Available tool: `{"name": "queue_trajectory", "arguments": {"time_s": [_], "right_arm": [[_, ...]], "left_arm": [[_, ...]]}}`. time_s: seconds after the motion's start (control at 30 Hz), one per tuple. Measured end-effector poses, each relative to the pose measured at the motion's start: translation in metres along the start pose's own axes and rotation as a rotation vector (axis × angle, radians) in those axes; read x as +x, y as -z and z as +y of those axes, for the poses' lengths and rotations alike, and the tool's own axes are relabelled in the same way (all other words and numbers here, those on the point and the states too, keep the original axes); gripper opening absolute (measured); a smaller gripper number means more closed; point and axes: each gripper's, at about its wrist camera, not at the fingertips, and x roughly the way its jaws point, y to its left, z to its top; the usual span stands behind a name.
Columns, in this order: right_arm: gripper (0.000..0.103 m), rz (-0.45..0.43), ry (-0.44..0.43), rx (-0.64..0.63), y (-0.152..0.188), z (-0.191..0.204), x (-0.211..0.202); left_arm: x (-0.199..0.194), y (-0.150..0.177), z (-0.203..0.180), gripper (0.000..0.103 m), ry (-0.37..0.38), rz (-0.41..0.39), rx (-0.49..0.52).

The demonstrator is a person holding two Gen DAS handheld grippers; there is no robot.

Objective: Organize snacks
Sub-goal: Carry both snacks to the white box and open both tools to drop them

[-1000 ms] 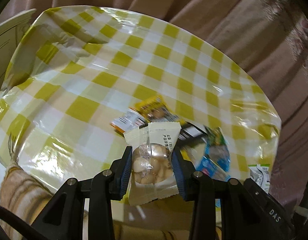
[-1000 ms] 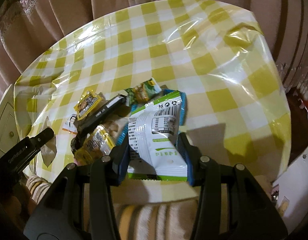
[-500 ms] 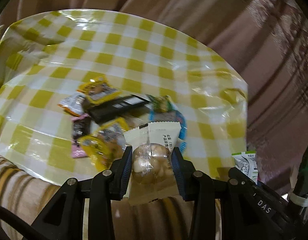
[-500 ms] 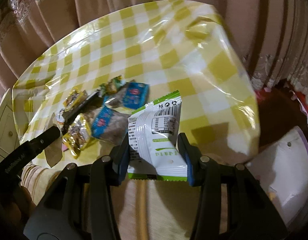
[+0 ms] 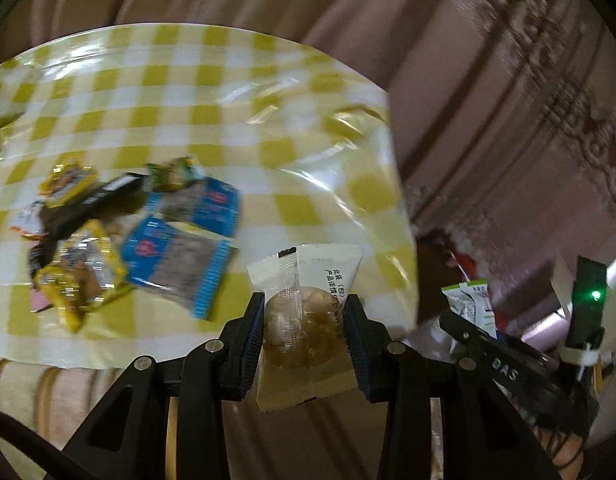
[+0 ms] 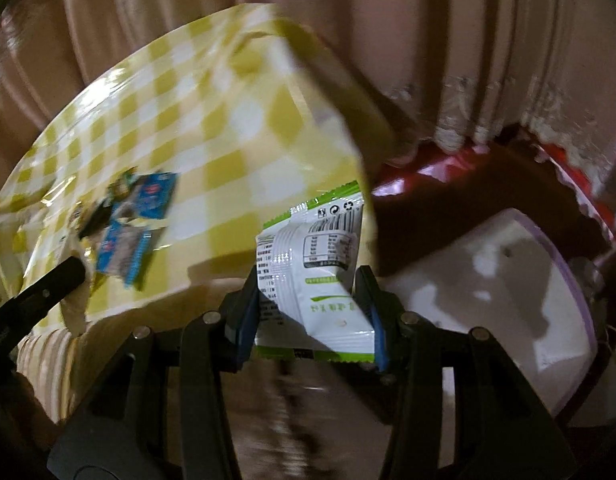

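- The left hand-held gripper (image 5: 304, 330) was clamped on a white sachet (image 5: 306, 312) with a round brown sweet showing through its clear middle.
- The right hand-held gripper (image 6: 310, 308) held a white-and-green snack packet (image 6: 316, 276) pinched between its blue pads.
- Both packets hung in the air near the right-hand edge of the worktop (image 5: 212, 92), which wore a glossy yellow-and-white checked cover.
- The sorting looked partly done: two packets were lifted, neither yet put down.
- A loose heap was left on the worktop, including two blue packets (image 5: 180, 256), yellow wrappers (image 5: 78, 276) and a black bar (image 5: 96, 200).
- Beyond the worktop's edge, the right view showed a white container with a lilac rim (image 6: 504, 292), possibly the destination.
- Pinkish curtains (image 5: 488, 80) hung close behind; the worktop's corner lay between the heap and that container.
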Motion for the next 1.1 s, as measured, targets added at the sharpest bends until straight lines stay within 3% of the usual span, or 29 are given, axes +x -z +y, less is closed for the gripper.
{"name": "queue_trajectory", "arguments": {"time_s": [0.2,0.8,0.97,1.1], "right_arm": [[0.05,0.013,0.064,0.057,0.002,-0.044,0.001],[0.051,0.044,0.202,0.157,0.016,-0.124,-0.007],[0.071,0.048,0.217,0.176,0.017,-0.131,-0.01],[0.075,0.048,0.202,0.171,0.016,-0.127,-0.011]], "left_arm": [[0.019,0.007,-0.04,0.04,0.066,0.058,0.079],[0.054,0.041,-0.132,0.044,0.262,0.265,0.301],[0.058,0.044,-0.137,0.058,0.259,0.293,0.321],[0.058,0.04,-0.13,0.063,0.26,0.288,0.293]]}}
